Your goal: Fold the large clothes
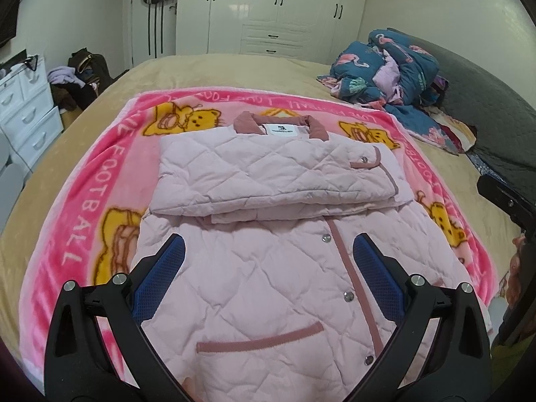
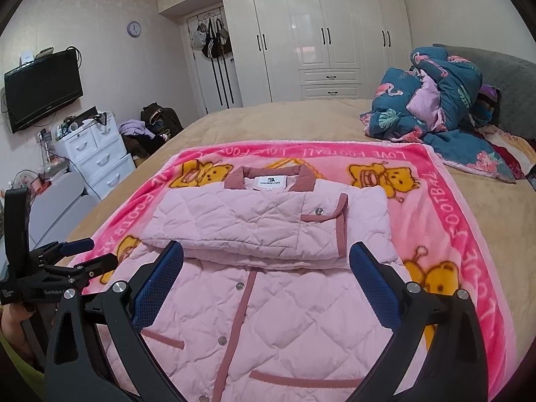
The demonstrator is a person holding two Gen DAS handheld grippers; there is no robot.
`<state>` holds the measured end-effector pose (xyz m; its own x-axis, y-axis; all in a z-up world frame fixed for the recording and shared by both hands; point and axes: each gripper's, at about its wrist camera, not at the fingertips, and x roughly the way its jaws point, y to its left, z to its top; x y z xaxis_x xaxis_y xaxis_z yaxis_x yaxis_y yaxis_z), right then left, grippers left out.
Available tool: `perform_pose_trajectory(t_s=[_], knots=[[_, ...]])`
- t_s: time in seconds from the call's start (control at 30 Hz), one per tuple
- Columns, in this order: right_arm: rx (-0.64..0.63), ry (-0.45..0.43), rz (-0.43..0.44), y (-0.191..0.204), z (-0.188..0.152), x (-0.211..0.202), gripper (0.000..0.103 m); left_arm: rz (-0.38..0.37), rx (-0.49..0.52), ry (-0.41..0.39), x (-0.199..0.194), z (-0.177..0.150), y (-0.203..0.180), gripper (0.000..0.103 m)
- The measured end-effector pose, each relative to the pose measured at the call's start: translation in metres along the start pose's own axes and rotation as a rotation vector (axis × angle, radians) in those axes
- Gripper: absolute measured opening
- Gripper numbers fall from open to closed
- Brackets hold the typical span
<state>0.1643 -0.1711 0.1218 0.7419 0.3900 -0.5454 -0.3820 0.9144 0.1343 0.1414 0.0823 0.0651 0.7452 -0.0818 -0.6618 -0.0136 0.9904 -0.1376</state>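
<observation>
1. The left hand-held gripper (image 1: pixel 268 268) is spread wide and released, its two blue pads (image 1: pixel 160 278) hovering over the lower half of the jacket (image 1: pixel 268 181), gripping nothing.
2. The right hand-held gripper (image 2: pixel 266 279) is likewise spread and empty above the jacket (image 2: pixel 268 221).
3. One pink quilted jacket lies on one pink blanket (image 1: pixel 83 207) on the bed (image 1: pixel 234 67); its sleeves are folded across the chest in a band, collar at 12 o'clock, hem at 6 o'clock under the grippers.
4. Five snaps show in the left view: one on the folded cuff (image 1: pixel 363 159) and four down the placket.
5. One bundle of teal floral bedding (image 1: pixel 385 67) sits at 2 o'clock on the bed.
6. One white wardrobe (image 1: pixel 274 6) stands at 12 o'clock; one white drawer unit (image 1: pixel 26 110) at 9 o'clock.
7. Only the right view shows the television (image 2: pixel 43 87), the wall clock (image 2: pixel 133 29), and the left hand-held gripper (image 2: pixel 95 253) from the side at 9 o'clock.
8. Only the left view shows part of the right tool, a black edge (image 1: pixel 509 201) at 3 o'clock.
</observation>
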Motion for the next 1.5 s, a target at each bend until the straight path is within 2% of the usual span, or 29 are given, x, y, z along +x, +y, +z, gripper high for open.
perform_pose_trajectory(t_s=[0.7,1.1,1.2,1.5], knots=[[-0.004,0.076,-0.008,-0.013,-0.045,-0.013,0.099,-0.016,0.005,-0.023,-0.02,-0.037,-0.013,0.094],[0.028,0.124,-0.044,-0.04,-0.078,-0.016,0.099,-0.001,0.011,0.017,-0.013,-0.066,-0.012,0.094],[0.036,0.138,-0.056,-0.045,-0.085,-0.016,0.099,-0.017,0.003,0.02,-0.015,-0.072,-0.01,0.094],[0.033,0.182,-0.09,-0.062,-0.107,-0.019,0.099,0.007,0.024,0.045,-0.015,-0.09,-0.004,0.094]])
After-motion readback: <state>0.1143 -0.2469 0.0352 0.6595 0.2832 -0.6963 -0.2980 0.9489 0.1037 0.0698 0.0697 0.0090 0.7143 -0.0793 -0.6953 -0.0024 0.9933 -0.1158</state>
